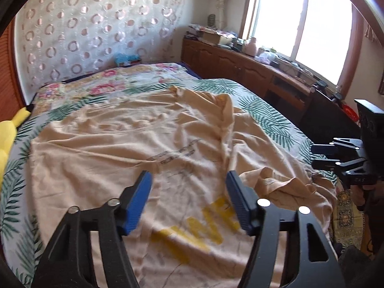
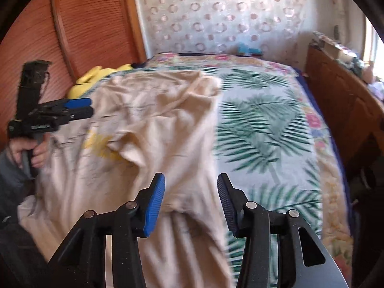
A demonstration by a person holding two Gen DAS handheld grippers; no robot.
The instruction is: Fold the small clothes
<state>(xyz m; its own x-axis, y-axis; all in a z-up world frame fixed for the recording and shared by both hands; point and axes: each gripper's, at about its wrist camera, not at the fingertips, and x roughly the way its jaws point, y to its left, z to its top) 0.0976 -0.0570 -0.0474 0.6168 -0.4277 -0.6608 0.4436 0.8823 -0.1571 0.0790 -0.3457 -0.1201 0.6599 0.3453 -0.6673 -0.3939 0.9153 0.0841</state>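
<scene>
While both hand-held grippers (image 1: 189, 199) (image 2: 190, 201) gape empty above the shirt (image 1: 144, 144), a yellow toy (image 1: 9, 134) lies beside it.

Bare bedspread (image 2: 266, 129) lies open right of the T-shirt (image 2: 153, 129); a yellow plush (image 1: 9, 134) crowds the bed's left edge.

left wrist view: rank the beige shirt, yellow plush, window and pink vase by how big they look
1. Beige shirt, covers most of the bed.
2. Window.
3. Yellow plush, cut off by the frame edge, so unsure.
4. Pink vase, smallest, but also farthest from the camera.
</scene>
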